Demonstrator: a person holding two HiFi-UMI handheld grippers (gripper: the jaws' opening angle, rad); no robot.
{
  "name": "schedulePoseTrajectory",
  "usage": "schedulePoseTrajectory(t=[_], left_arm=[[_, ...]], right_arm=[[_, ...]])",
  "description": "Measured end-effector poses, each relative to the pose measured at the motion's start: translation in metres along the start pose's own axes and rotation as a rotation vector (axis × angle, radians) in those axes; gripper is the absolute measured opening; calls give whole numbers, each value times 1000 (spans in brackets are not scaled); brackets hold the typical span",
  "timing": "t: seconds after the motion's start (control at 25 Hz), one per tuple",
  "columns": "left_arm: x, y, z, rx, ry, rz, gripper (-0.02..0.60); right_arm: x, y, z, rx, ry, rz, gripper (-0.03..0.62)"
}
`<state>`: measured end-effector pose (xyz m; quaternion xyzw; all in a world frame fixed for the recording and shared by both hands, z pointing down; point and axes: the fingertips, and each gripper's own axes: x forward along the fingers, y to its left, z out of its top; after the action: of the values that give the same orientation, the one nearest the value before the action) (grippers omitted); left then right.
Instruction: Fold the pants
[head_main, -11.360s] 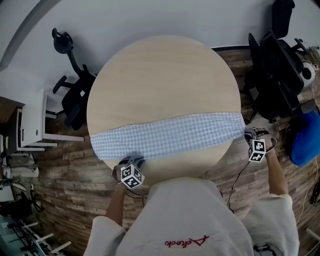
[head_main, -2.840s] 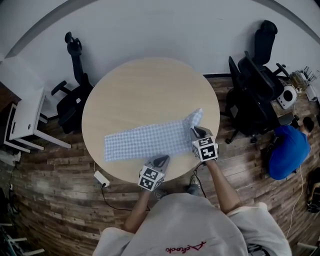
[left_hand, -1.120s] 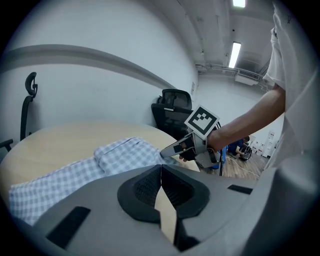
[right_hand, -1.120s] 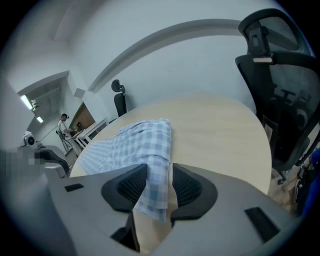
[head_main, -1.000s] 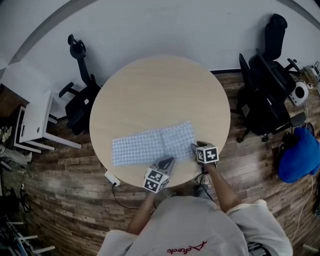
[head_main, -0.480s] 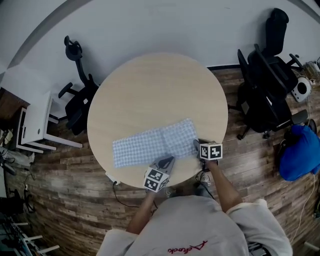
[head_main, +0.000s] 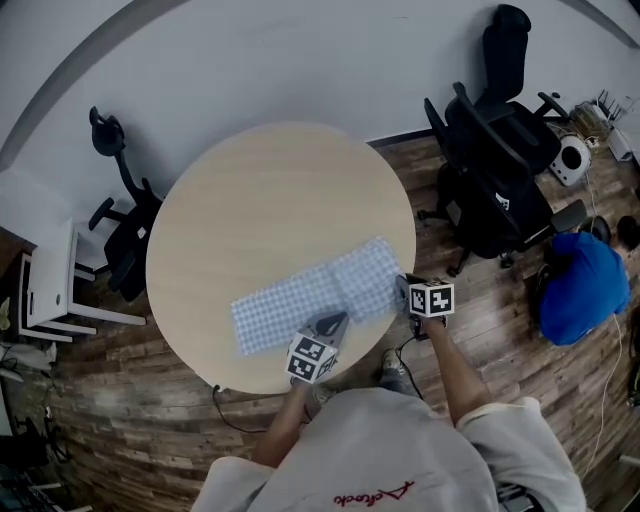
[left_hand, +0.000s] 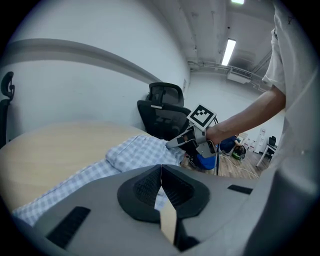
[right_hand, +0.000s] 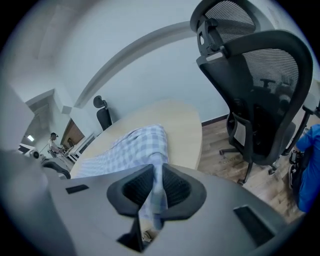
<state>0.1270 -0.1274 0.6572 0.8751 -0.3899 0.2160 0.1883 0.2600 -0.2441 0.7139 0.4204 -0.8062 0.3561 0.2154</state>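
While the checked pants (head_main: 300, 295) lie partly folded on the bench (head_main: 270, 190), near edge is clamped in left tool (head_main: 334, 321), end fold pinched in right tool (head_main: 404, 286), jaws just closed.

The left gripper (head_main: 334, 321) is clamped on the near edge of the pants (head_main: 300, 295); the jaws of the right gripper (head_main: 403, 286) have just been closed on the folded end, both pointed downward

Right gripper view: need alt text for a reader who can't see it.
The right gripper, its jaws just closed, pinches an edge of the checked pants, which stretch away across a round wooden table. A black office chair stands on the wood floor at right.
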Motion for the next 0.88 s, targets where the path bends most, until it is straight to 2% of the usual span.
schedulePoseTrajectory(t=[0.2,0.44,0.64,0.76,0.88], left_arm=[[-3,-6,1,12,-7,-9,32],[-28,-1,-13,14,-22,-4,32],[-56,4,-21,16,-51,-6,32],[-75,7,-29,10,-66,4,32],[-96,14,-41,-4,-77,25,32]], right_arm=[[-11,10,8,-7,-43,22,71],[-31,57,29,-67,-142,57,69],[-44,132,41,-257,-186,81,69],[-41,179,34,-398,-178,86,69],[-30,220,20,-483,-157,98,69]])
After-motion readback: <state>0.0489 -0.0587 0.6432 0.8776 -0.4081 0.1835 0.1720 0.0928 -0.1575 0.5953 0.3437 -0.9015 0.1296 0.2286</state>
